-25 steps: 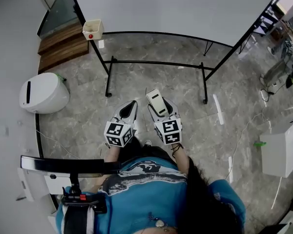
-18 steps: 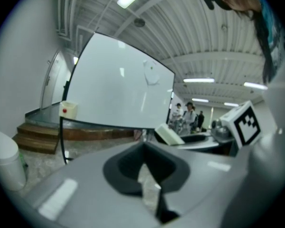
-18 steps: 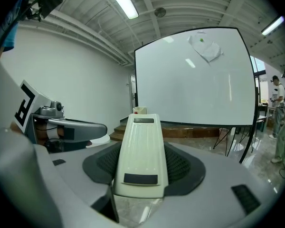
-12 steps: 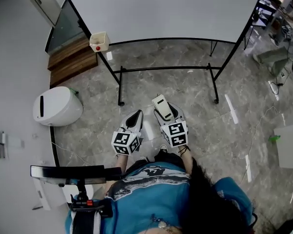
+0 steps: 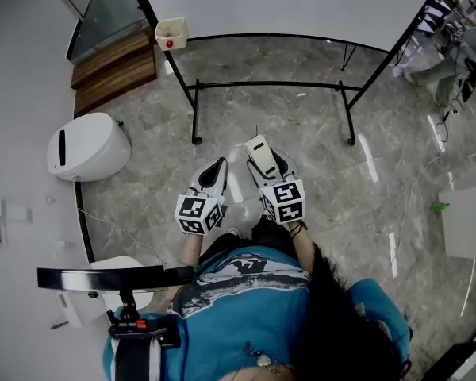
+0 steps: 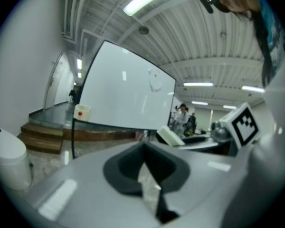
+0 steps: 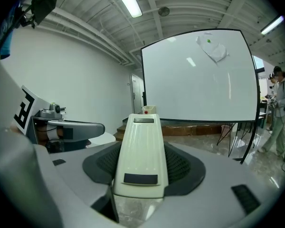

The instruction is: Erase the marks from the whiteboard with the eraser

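Little has changed since a second ago: your head has swung a bit, so the white bin [image 5: 87, 145] and the wooden steps [image 5: 115, 63] sit differently in the head view. Both grippers are still side by side in front of you, with the eraser in the same one as before.

Your right gripper [image 5: 270, 173] is clamped on the eraser [image 7: 140, 151], which lies lengthwise between the fingers and pokes well past their tips. Your left gripper [image 6: 143, 150] has its fingers closed together on nothing.

The whiteboard [image 7: 199, 77] stands ahead of the right fingertips and well apart from them, not yet within reach. The marks you want, a smudge [image 7: 214, 51] with a green dot [image 7: 209, 41], are high above the fingertips and a little to their right.

What could go wrong from here:
- The eraser sticks far out of the fingers, so pressing its front end on the board may lever it sideways or pull it out of the grip.
- I cannot tell which face carries the felt, so you may meet the board with the hard side.
- The board rests on a thin black stand [image 5: 270, 86], so a hard push up high could rock it.
- The stand's feet lie below and ahead of your fingertips, where you could trip as you step in.
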The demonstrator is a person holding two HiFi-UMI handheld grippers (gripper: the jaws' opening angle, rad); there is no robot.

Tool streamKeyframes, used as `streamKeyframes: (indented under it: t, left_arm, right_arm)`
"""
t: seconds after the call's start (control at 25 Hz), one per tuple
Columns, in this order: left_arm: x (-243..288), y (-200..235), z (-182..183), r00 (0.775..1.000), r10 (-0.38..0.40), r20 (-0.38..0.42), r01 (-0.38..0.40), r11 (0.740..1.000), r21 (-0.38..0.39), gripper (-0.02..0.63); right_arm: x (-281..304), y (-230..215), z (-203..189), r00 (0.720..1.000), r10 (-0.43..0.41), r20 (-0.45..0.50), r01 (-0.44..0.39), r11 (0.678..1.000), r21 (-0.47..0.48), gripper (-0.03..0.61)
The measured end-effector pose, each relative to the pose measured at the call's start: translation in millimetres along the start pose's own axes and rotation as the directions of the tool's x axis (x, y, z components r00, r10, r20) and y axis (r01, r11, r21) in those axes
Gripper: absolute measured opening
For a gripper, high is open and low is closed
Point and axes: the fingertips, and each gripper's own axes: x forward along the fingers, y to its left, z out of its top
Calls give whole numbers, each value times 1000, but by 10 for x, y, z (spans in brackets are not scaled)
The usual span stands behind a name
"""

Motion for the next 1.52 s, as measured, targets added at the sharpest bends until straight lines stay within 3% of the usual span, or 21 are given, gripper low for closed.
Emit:
streamKeyframes:
  t: [0.24,0.64,1.52]
  left_arm:
    - [-355,160,-157,1000,-22,-12,21,1000,-21,3]
    - [-765,266,-231,997,-71,2,71,997,-30,3]
    - [-925,359,-165,999,-42,33,44,998,-42,3]
  right_arm:
    - [-41,423,-176,1000,-11,-20,12,999,48,262]
    - [-103,915,-255,998,-53,-42,54,999,5,262]
    - [-78,1060,-221,998,-40,-56,38,999,-24,262]
